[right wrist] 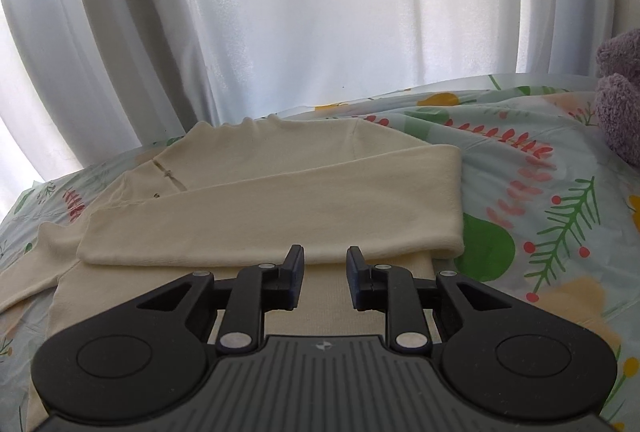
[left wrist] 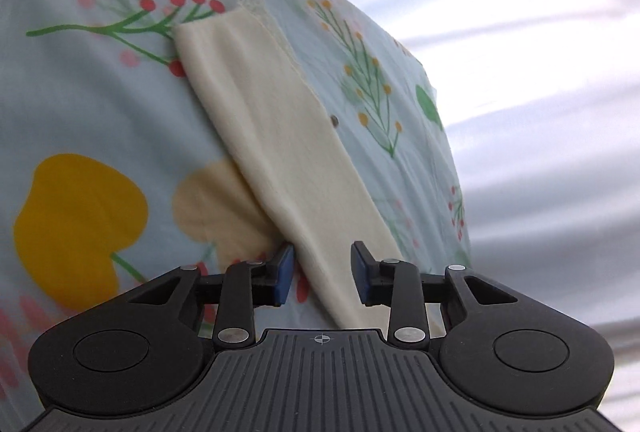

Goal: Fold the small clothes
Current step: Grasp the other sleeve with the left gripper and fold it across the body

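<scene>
Left gripper [left wrist: 322, 274]: jaws parted wide, blue pads, nothing clamped. I see a cream sleeve [left wrist: 276, 136] running between the fingers without touching either pad. It's a soft matte knit in a long flat strip; the far end looks frayed and blurred, and the near end is cut off behind the gripper body.

Right gripper [right wrist: 325, 278]: jaws likewise apart, holding nothing, poised just above the cream top [right wrist: 248, 200]. The top lies flat on the floral sheet [right wrist: 540, 200], with one sleeve folded across the body as a rounded band just beyond the fingertips. A small dark mark sits near the seam, but I can't make out what it is. The hem is hidden under the gripper.

The sheet is a smooth, thin print with light wrinkles. Beyond the top's right edge is a fuzzy purple plush [right wrist: 620, 88], cut off by the frame. Behind the top hangs a white pleated curtain [right wrist: 300, 12], translucent.
</scene>
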The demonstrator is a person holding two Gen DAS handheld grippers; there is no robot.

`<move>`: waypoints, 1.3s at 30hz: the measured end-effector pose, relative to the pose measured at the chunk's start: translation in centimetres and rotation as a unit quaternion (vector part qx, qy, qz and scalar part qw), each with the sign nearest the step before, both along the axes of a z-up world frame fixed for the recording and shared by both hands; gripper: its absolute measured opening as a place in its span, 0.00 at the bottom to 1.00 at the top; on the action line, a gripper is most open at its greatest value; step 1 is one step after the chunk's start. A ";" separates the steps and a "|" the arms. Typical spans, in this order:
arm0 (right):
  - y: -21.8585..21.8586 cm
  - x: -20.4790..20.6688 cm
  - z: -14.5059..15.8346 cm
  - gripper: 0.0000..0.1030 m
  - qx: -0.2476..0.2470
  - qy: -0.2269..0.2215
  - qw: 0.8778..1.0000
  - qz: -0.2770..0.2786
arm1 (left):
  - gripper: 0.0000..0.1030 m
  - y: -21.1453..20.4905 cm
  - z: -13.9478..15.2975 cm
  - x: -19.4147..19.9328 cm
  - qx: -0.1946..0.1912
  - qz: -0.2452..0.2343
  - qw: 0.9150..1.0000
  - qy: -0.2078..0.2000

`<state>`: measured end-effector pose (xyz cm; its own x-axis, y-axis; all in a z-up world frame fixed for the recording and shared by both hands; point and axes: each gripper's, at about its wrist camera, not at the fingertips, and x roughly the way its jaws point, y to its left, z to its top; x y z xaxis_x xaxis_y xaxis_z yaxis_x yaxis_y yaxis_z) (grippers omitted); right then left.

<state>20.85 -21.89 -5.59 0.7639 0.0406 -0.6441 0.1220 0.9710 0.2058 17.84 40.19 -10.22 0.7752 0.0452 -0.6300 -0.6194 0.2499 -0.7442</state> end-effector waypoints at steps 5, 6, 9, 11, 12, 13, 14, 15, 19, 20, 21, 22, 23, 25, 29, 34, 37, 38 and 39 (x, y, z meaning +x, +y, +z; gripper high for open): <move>0.0 -0.1 0.2 0.22 0.008 -0.001 1.000 0.004 | 0.32 2.5 -0.9 -1.0 -0.035 0.065 0.997 -0.031; 0.0 -0.2 0.2 0.22 0.006 0.001 1.000 0.005 | 0.31 2.9 -0.9 -1.0 -0.037 0.070 0.996 -0.033; -0.1 -0.3 0.0 0.22 0.002 0.003 1.000 0.004 | 0.19 3.7 -0.7 -0.7 -0.020 0.068 0.997 -0.019; -0.2 -0.4 0.0 0.22 0.001 0.004 1.000 -0.001 | 0.08 3.8 -0.2 -0.4 0.005 0.056 0.998 0.008; -0.2 -0.5 -0.1 0.22 0.002 0.004 1.000 -0.003 | 0.08 3.7 0.1 0.0 0.020 0.047 0.999 0.018; -0.3 -0.6 0.0 0.22 0.003 0.003 1.000 -0.004 | 0.08 3.2 0.7 0.3 0.043 0.034 0.998 0.020; -0.4 -0.6 0.0 0.22 0.004 0.003 1.000 -0.007 | 0.08 2.6 1.4 0.6 0.069 0.018 0.997 0.014; -0.5 -0.7 0.0 0.22 0.005 0.001 1.000 -0.008 | 0.08 1.6 2.4 1.1 0.101 -0.007 0.995 0.006; -0.6 -1.0 0.1 0.22 0.006 -0.003 1.000 -0.009 | 0.08 -5.0 7.6 4.1 0.205 -0.128 0.969 -0.047; -0.5 -1.1 0.1 0.22 0.007 -0.005 1.000 -0.009 | 0.08 -7.1 8.8 4.9 0.226 -0.163 0.958 -0.064; -0.5 -1.2 0.2 0.22 0.007 -0.006 1.000 -0.008 | 0.08 -9.9 10.1 5.6 0.247 -0.208 0.943 -0.085; -0.4 -1.3 0.3 0.22 0.007 -0.007 1.000 -0.007 | 0.08 -13.6 11.4 6.1 0.271 -0.263 0.919 -0.109; -0.3 -1.3 0.4 0.22 0.008 -0.008 1.000 -0.006 | 0.08 -16.7 12.3 6.5 0.291 -0.307 0.897 -0.126; -0.2 -1.5 0.7 0.22 0.012 -0.014 1.000 0.001 | 0.09 -23.7 13.6 7.0 0.328 -0.395 0.844 -0.157; 0.2 -1.5 1.0 0.22 0.015 -0.017 1.000 0.013 | 0.63 -33.2 12.4 6.4 0.347 -0.498 0.778 -0.161; 0.3 -0.4 0.8 0.22 0.030 0.000 0.999 0.034 | 0.61 -33.8 7.7 5.6 0.335 -0.507 0.789 -0.089; 1.2 1.5 0.1 0.22 0.053 0.012 0.996 0.071 | 0.58 -31.6 5.6 6.2 0.334 -0.492 0.803 -0.040; 1.6 2.3 -0.1 0.22 0.059 0.017 0.995 0.080 | 0.58 -31.0 5.1 6.2 0.330 -0.485 0.809 -0.027; 1.9 3.2 -0.3 0.23 0.065 0.023 0.994 0.088 | 0.57 -30.0 4.6 6.4 0.325 -0.475 0.817 -0.015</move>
<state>24.02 -19.99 -5.89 0.7077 0.2566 -0.6583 -0.0357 0.9435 0.3294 24.25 10.23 -5.62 0.6698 -0.2687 -0.6922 0.1009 0.9565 -0.2737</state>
